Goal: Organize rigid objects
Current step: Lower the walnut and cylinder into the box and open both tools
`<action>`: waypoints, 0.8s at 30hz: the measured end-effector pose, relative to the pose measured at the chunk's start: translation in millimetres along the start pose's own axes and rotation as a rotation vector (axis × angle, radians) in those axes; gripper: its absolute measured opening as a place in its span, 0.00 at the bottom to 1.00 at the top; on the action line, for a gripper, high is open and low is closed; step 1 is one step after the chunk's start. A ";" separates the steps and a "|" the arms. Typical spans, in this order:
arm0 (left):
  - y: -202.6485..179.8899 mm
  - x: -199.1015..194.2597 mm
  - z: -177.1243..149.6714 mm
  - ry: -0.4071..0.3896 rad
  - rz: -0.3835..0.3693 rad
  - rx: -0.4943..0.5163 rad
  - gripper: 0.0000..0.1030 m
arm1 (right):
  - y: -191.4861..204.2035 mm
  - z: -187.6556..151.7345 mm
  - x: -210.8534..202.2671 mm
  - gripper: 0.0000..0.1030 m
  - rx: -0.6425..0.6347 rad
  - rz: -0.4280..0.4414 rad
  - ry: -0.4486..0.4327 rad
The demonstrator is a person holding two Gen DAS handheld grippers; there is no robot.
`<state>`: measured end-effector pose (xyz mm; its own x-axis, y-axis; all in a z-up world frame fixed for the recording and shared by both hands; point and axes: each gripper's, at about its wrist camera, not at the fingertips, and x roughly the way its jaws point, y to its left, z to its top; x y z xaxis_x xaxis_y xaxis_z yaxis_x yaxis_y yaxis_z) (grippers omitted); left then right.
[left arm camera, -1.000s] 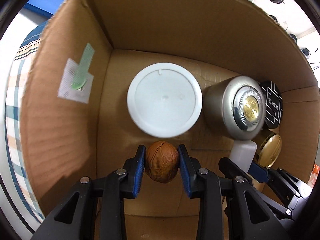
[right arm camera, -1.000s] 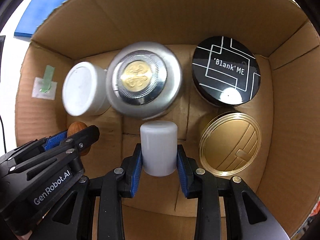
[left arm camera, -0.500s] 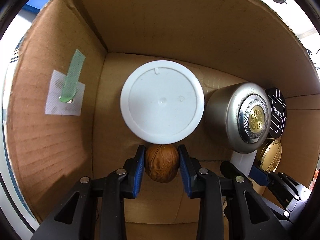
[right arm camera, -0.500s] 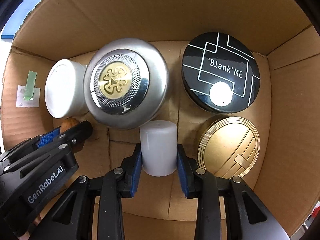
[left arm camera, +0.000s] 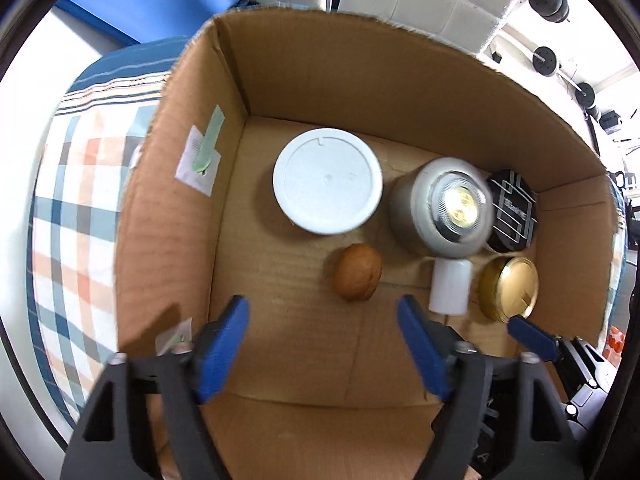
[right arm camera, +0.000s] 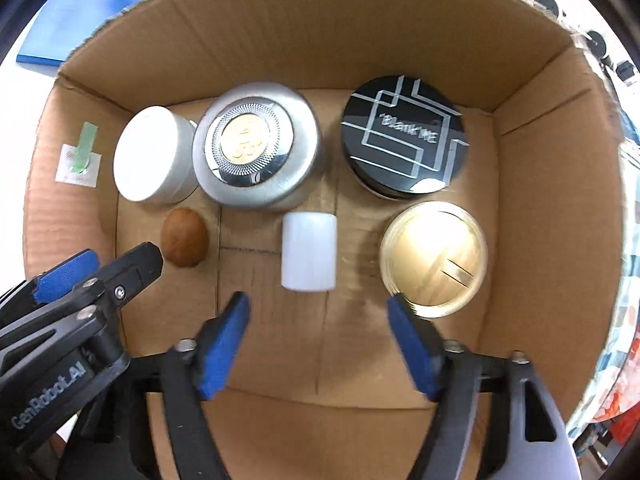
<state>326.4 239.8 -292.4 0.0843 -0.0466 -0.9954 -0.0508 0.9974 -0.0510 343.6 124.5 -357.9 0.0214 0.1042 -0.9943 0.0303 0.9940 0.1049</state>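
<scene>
1. Your cardboard box (right arm camera: 280,40) holds every item on its floor.
2. Your left hand-held gripper (left arm camera: 322,318) is opening, nothing pressed; the walnut (left arm camera: 357,278) lies loose beyond its tips.
3. Your right hand-held gripper (right arm camera: 318,312) is opening too; the white cylinder (right arm camera: 309,257) lies free ahead.

Matt corrugated cardboard box (right arm camera: 280,32); brushed-metal tin (right arm camera: 256,148); glossy black lid (right arm camera: 404,136); shiny gold lid (right arm camera: 434,258) (glaring); rough brown walnut (right arm camera: 185,238); my tool's (right arm camera: 318,316) matt blue pads.
</scene>
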 end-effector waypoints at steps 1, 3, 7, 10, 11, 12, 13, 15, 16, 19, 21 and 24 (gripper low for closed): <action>-2.0 -3.7 -2.3 -0.006 0.002 0.004 0.80 | -2.5 -3.8 -5.1 0.80 -0.002 0.000 -0.005; -6.5 -16.5 -7.1 -0.022 0.012 0.019 0.84 | -6.4 -11.1 -13.8 0.86 -0.001 -0.001 -0.012; -15.9 -32.9 -23.0 -0.040 0.021 0.043 0.93 | -20.6 -29.2 -32.4 1.00 0.009 0.013 -0.034; -22.8 -46.2 -33.9 -0.069 0.029 0.055 0.99 | -26.3 -42.6 -47.1 1.00 0.015 0.021 -0.049; -26.1 -46.8 -37.9 -0.077 0.033 0.055 0.99 | -28.6 -47.3 -52.7 1.00 0.013 0.020 -0.057; -29.3 -51.1 -41.1 -0.087 0.039 0.057 0.99 | -31.2 -52.1 -58.6 1.00 0.013 0.023 -0.066; -29.9 -56.5 -42.5 -0.096 0.039 0.056 0.99 | -34.7 -56.3 -64.7 1.00 0.013 0.027 -0.073; -31.9 -68.7 -50.3 -0.117 0.036 0.047 0.99 | -38.1 -67.1 -74.6 1.00 0.004 0.025 -0.089; -35.0 -73.0 -52.2 -0.126 0.035 0.045 0.99 | -42.9 -67.1 -81.8 1.00 0.002 0.025 -0.097; -41.4 -85.5 -62.7 -0.158 0.028 0.044 0.99 | -55.3 -76.4 -101.6 1.00 -0.005 0.031 -0.123; -47.1 -93.6 -69.6 -0.176 0.029 0.049 0.99 | -60.9 -84.0 -116.5 1.00 -0.013 0.034 -0.137; -54.5 -105.3 -77.5 -0.199 0.025 0.051 0.99 | -63.2 -93.6 -132.7 1.00 -0.016 0.047 -0.153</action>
<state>243.2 186.1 -191.2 0.2793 -0.0154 -0.9601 -0.0052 0.9998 -0.0175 245.3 50.9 -234.3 0.1741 0.1456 -0.9739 0.0094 0.9887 0.1495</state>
